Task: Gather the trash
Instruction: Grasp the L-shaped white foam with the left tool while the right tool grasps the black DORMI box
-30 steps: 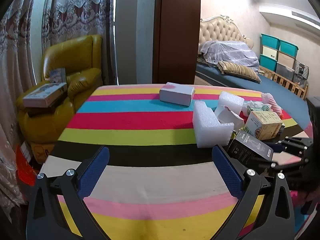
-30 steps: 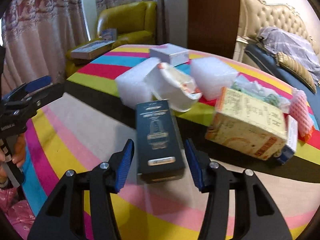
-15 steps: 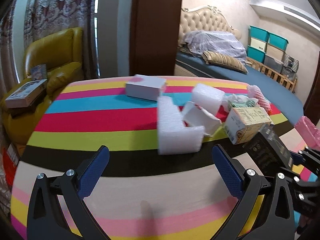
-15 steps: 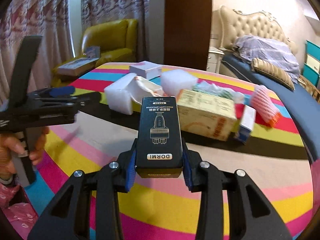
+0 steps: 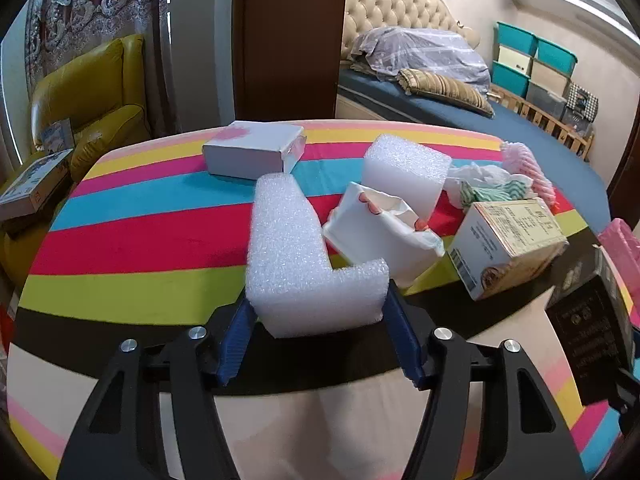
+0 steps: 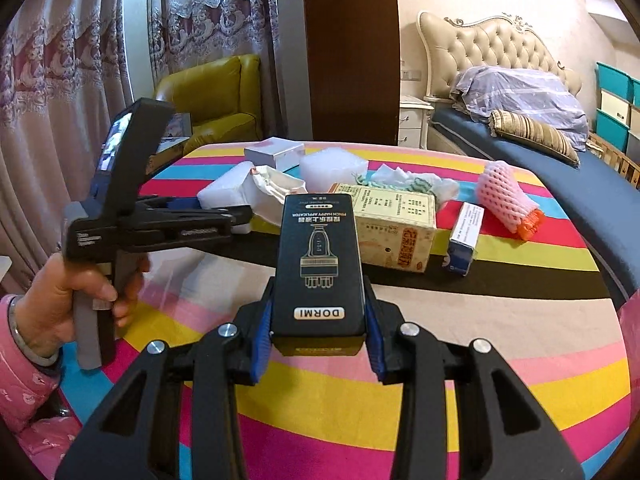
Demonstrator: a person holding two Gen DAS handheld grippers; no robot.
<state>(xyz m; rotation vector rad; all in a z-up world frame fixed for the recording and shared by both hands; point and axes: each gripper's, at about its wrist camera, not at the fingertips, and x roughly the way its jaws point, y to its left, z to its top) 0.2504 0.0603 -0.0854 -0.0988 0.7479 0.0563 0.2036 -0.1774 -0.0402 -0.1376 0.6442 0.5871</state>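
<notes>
Left of foam block (image 5: 308, 264) surface (image 5: 132, 240) bare; right of it crumpled bag (image 5: 380, 232), carton (image 5: 508, 244) crowd close.

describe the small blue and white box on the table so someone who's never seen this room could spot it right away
On the striped round table, look right of the big cream carton. The small blue and white box lies there alone, left of the pink foam net. It is the only slim box with a dark blue end.
</notes>
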